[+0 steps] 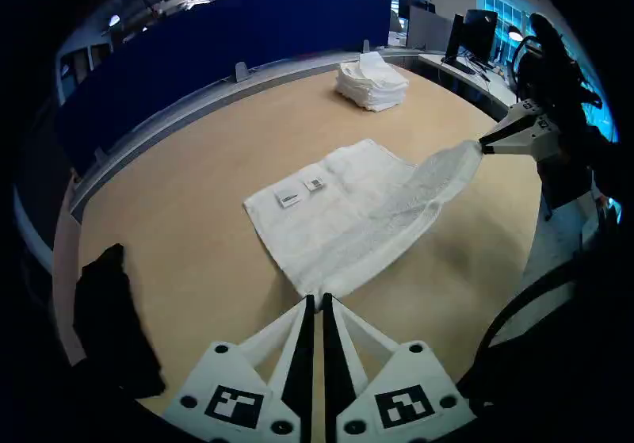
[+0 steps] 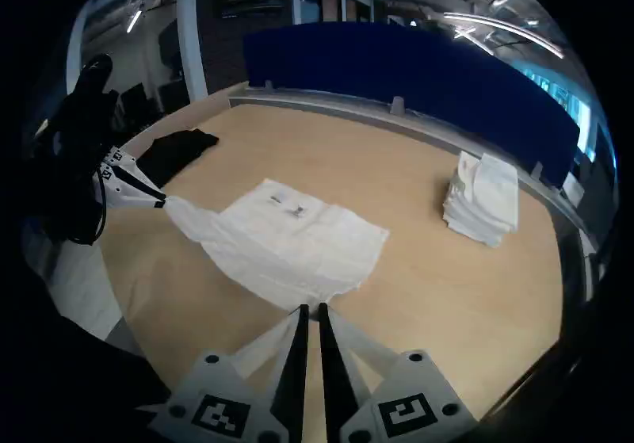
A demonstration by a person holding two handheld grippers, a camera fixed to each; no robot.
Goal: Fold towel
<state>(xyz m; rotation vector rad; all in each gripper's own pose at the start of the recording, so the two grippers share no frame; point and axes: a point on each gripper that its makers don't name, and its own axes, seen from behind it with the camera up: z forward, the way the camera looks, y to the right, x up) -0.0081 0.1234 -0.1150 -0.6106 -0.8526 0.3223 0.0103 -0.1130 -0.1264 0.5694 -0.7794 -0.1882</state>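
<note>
Grips white terry towel (image 1: 349,205) at two corners: left claw (image 1: 317,304) pinched tight on one, right claw (image 2: 310,310) pinched tight on other. Leaves middle flat on tan wooden desk (image 1: 190,213), both corners lifted.

This is an open-plan office. A wide, curved wood-topped desk (image 1: 182,229) is backed by a long dark-blue partition screen (image 1: 222,47) held in grey clips along its far edge, the kind that divides workstations. Beyond it in the left gripper view a neighbouring desk (image 1: 475,74) carries dark computer monitors (image 1: 478,32) in front of bright windows (image 1: 501,9), and in the right gripper view long strip lights (image 2: 491,27) run across an exposed dark ceiling.
</note>
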